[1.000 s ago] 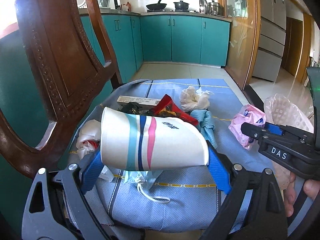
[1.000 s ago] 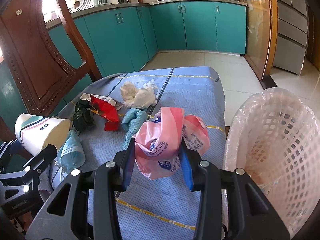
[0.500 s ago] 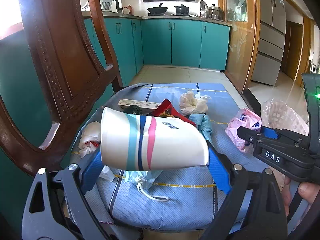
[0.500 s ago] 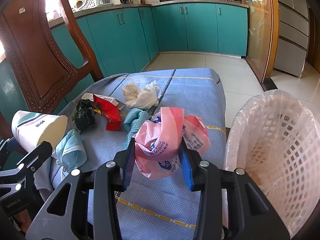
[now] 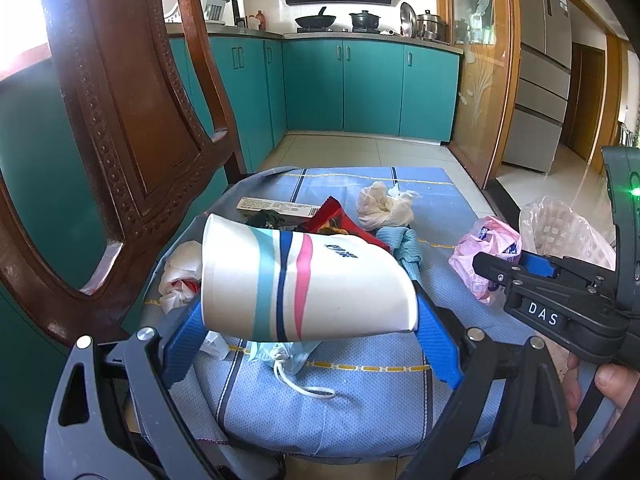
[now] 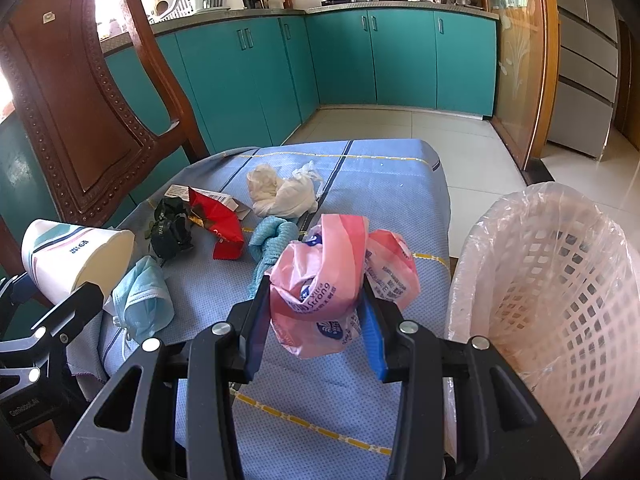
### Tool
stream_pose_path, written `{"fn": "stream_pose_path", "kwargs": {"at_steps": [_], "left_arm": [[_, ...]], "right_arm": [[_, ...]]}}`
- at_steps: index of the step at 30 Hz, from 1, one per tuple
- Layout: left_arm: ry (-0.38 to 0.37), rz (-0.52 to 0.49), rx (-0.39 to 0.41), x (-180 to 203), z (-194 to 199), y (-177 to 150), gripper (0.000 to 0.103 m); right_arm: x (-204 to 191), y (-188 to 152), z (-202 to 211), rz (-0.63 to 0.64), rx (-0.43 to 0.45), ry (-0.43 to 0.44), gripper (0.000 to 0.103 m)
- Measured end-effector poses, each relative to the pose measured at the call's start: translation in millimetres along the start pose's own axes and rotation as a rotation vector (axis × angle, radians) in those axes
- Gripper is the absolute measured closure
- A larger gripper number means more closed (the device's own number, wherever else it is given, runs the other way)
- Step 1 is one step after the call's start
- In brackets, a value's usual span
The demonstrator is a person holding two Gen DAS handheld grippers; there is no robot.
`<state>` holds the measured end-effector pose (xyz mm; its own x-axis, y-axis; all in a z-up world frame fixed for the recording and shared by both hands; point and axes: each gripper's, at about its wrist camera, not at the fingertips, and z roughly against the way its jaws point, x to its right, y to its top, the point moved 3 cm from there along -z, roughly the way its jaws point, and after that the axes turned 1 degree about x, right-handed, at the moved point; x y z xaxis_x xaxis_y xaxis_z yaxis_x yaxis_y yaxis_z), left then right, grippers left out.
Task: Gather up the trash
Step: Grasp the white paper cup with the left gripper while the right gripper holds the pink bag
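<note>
While my left gripper [image 5: 308, 320] squeezed the paper cup [image 5: 304, 284] and my right gripper [image 6: 316, 320] squeezed the pink bag [image 6: 328, 280] above the cloth, I judged both needed dropping into the basket [image 6: 560, 280] next.

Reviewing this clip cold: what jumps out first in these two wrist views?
The left gripper clamps a striped paper cup lying sideways above the blue cloth. The right gripper pinches a crumpled pink plastic bag, with a bag-lined white basket just to its right. More litter sits on the cloth beyond.
</note>
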<state>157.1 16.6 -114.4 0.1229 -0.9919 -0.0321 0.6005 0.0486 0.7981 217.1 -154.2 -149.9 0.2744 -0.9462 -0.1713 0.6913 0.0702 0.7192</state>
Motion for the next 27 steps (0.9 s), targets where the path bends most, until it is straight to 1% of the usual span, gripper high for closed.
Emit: {"fn": "stream_pose_path", "kwargs": {"at_steps": [20,27], "left_arm": [[0.002,0.002,0.006,1,3,0,0.011],[0.002,0.005,0.007,0,3,-1,0.011]], "right_arm": [[-5,0,4,0.026,0.012,0.008,0.062],[-2,3,16,0.010,0.055,0.026,0.062]]}}
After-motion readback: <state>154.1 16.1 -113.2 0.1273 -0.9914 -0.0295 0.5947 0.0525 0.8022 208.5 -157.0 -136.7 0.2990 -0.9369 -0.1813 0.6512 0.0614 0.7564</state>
